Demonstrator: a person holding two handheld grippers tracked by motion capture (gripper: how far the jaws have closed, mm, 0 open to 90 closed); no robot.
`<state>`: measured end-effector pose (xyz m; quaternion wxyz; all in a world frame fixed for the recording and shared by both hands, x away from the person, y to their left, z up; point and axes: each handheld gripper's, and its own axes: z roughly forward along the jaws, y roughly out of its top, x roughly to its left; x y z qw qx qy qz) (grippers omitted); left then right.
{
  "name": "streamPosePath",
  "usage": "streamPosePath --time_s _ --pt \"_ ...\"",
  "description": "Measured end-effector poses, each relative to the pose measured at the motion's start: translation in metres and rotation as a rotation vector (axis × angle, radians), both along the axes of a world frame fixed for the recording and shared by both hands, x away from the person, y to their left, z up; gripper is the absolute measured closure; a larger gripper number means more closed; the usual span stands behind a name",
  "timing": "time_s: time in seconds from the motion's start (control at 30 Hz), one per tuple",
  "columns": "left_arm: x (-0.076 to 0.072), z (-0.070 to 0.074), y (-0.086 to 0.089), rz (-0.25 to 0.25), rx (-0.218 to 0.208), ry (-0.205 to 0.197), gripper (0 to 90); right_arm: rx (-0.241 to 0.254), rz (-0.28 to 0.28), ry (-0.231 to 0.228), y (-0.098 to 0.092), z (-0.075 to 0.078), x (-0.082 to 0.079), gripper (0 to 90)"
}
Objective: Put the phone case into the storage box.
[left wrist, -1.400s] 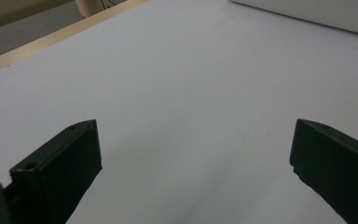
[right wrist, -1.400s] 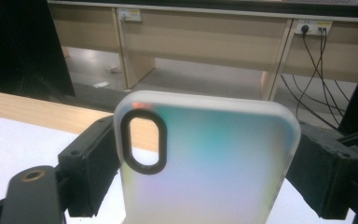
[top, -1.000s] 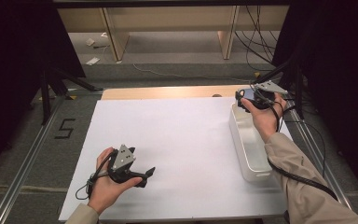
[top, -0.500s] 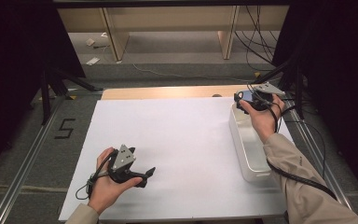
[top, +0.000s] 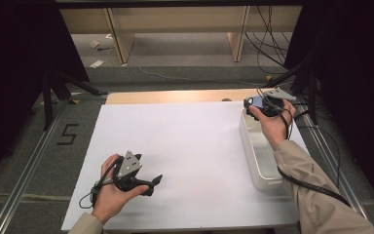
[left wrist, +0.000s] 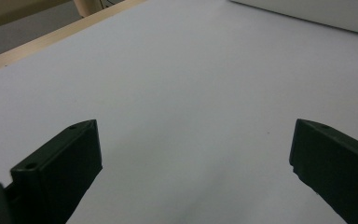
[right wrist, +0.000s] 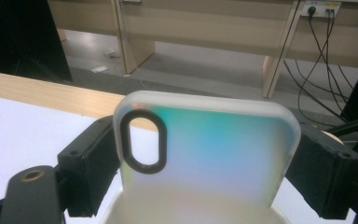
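Left gripper [top: 148,183] is resting on the white sheet [top: 185,146], well left of the white bin [top: 253,156], jaws gaping wide w/ nothing btwn them; bare sheet is lying all round it. Right gripper [top: 251,103] is hovering over the bin's far end, jaws clamping a phone case [right wrist: 205,154] by its long edges, case sticking up above the bin.

We see a translucent iridescent phone case [right wrist: 205,158] with an oval black-rimmed camera cutout, upright at frame centre, clamped between the jaws.
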<state>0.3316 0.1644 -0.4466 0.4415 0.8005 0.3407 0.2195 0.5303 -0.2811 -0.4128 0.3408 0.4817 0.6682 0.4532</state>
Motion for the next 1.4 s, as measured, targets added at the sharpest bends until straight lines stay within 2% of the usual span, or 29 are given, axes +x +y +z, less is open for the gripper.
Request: streamPosePath --time_s 0.77,1.1,1.4 --pt "0.0001 -0.0001 0.0002 0.0 -0.001 0.0 1.4 -0.016 -0.007 0.024 0.0007 -0.0079 0.0035 17.7" --pt "-0.0001 0.0001 0.0002 -0.001 0.0 0.0 1.4 -0.02 -0.01 0.019 0.0017 -0.0087 0.0038 17.3" --pt "0.0 0.0 0.0003 -0.001 0.0 0.0 1.4 -0.014 -0.003 0.028 0.001 -0.0101 0.0055 9.2"
